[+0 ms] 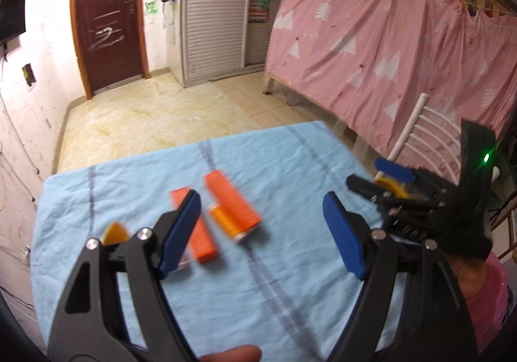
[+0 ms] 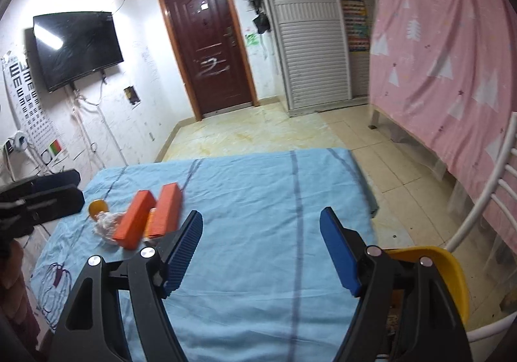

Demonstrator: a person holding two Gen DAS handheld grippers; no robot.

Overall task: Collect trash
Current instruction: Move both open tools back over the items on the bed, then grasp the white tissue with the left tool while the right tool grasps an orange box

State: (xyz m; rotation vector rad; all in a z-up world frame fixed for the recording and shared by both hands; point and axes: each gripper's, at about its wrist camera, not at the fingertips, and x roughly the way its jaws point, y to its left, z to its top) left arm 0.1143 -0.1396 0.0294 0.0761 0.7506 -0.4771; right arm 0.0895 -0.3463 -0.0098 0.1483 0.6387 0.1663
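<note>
On the blue cloth (image 2: 258,232), left of centre, I see two orange boxes (image 2: 137,219), an orange bottle (image 1: 226,221), a crumpled wrapper (image 2: 105,224), perhaps plastic, and a small orange cap (image 2: 97,207), all uncollected. My left gripper (image 1: 263,229) hovers spread above them; my right gripper (image 2: 261,249) is spread and empty, near a yellow bin (image 2: 449,281).

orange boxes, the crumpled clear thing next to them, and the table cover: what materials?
Orange boxes: likely matte cardboard; sharp edges, flat faces, no shine.
Crumpled wrapper: looks like thin clear plastic film; translucent, creased, whitish highlights.
Blue tablecloth: woven fabric, matte; soft wrinkles, drapes over the table edge.
</note>
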